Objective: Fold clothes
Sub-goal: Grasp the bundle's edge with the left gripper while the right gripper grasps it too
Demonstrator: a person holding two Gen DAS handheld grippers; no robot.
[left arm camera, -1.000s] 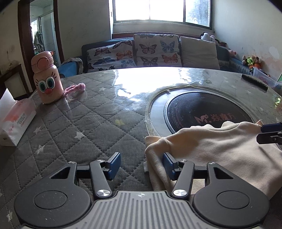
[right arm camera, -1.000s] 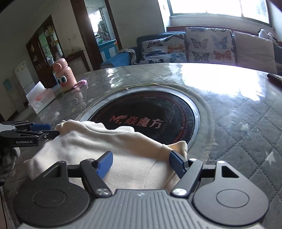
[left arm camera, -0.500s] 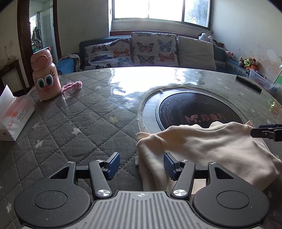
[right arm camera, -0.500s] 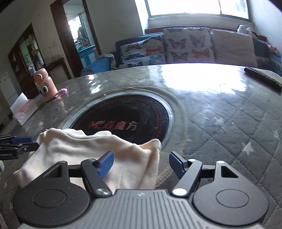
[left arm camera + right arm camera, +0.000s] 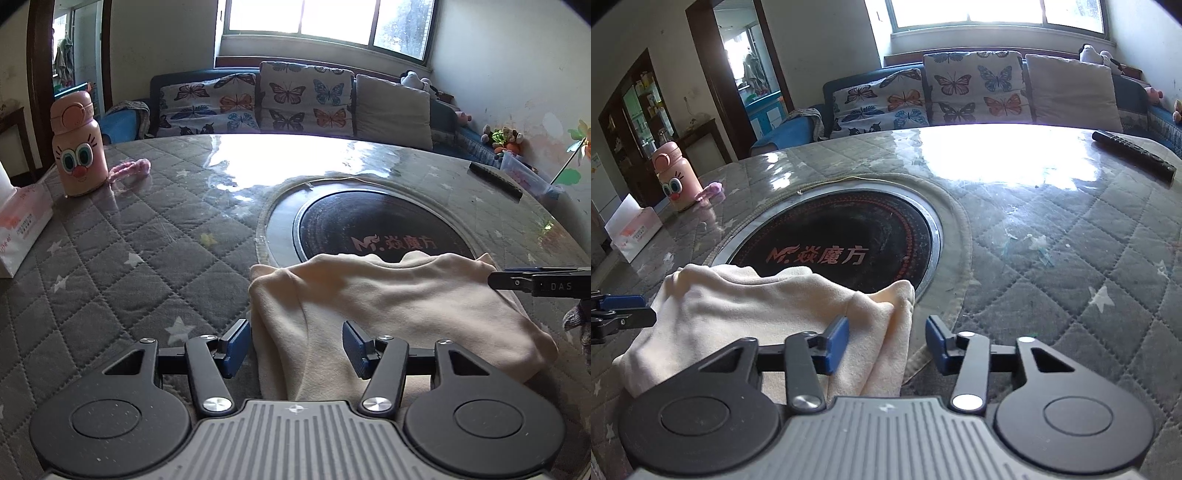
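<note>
A cream garment (image 5: 388, 306) lies folded in a bundle on the quilted grey table, partly over the round black cooktop (image 5: 369, 225). My left gripper (image 5: 293, 345) is open, its fingers either side of the garment's left edge. My right gripper (image 5: 886, 341) is open over the garment's right edge (image 5: 890, 332). The garment also shows in the right wrist view (image 5: 757, 314). The right gripper's tip shows in the left wrist view (image 5: 535, 282), and the left gripper's tip shows in the right wrist view (image 5: 620, 314).
A pink cartoon bottle (image 5: 77, 147) and a tissue box (image 5: 18, 225) stand at the table's left. A pink fluffy item (image 5: 133, 168) lies by the bottle. A black remote (image 5: 1134, 153) lies at the far right. A sofa with butterfly cushions (image 5: 295, 99) is behind.
Both grippers have pulled back toward me and stayed open. The garment now sits lower and more bunched, with each gripper at an outer edge.
</note>
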